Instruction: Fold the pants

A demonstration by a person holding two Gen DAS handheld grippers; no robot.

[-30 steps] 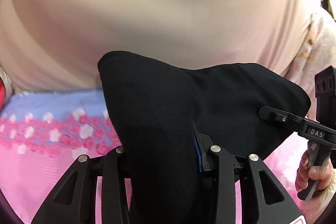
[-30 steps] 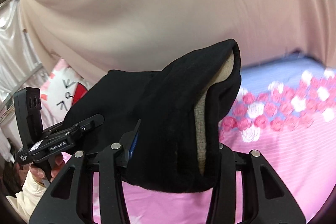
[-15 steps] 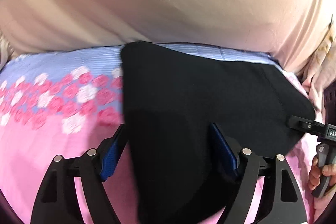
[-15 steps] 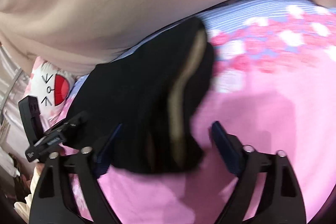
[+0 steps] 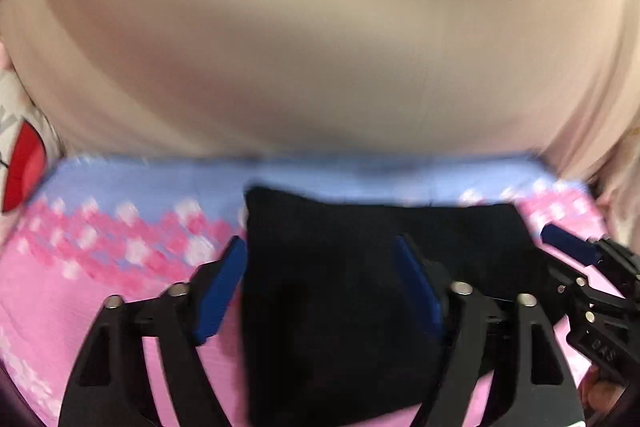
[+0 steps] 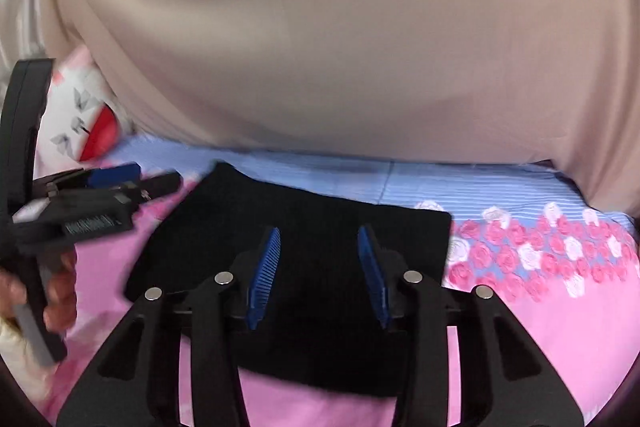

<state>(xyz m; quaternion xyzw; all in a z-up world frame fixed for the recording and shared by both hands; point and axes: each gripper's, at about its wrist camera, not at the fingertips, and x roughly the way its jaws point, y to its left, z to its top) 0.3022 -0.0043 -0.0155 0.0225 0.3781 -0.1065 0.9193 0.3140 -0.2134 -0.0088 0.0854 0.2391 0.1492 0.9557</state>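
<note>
The black pants [image 6: 304, 227] lie flat on the bed's pink rose-print sheet [image 6: 560, 327] as a compact dark rectangle, its far edge near the blue striped band below the beige curtain [image 6: 360, 27]. By the look of it, a fold has just been laid down and let go.

The right tongs [image 6: 320, 275] hover over the near part of the cloth with their blue pads apart and closing, nothing pressed between them. The left tongs [image 5: 320, 287] stand likewise over the fabric's left portion, jaws closing, pads clear of the cloth as far as the blurred left view shows.

The next move probably calls for either pinching one short edge with both tongs to fold again, or smoothing the stack. The fabric looks thick and soft, so a firm pinch through all layers would be needed.

A cartoon-face pillow [image 6: 88, 119] sits at the bed's far left corner.
</note>
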